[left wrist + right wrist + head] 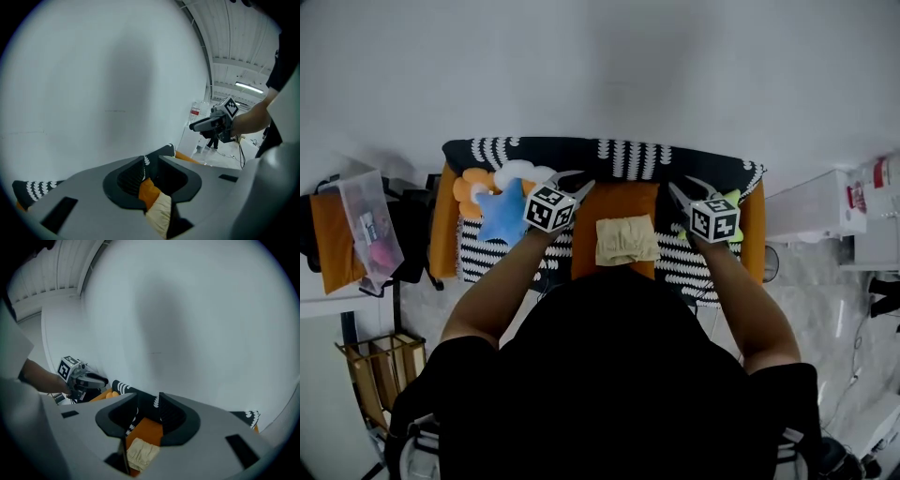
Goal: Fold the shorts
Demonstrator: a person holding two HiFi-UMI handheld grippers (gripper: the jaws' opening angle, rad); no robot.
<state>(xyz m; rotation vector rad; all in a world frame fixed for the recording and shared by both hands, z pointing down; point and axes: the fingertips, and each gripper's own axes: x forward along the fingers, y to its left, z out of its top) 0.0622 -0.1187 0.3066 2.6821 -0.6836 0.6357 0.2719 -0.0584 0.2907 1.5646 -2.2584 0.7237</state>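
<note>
Shorts (626,240) lie folded in a small beige bundle at centre frame, on the orange panel (615,202) of the patterned cloth (619,155). 2 grippers flank it from above. Left gripper (582,182): jaws narrowly apart, empty. Right gripper (682,187): jaws moderately apart, empty.

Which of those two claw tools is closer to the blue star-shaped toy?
Left. The left gripper hangs right beside the blue star-shaped toy; the right gripper is beyond the folded shorts, on the other side.
</note>
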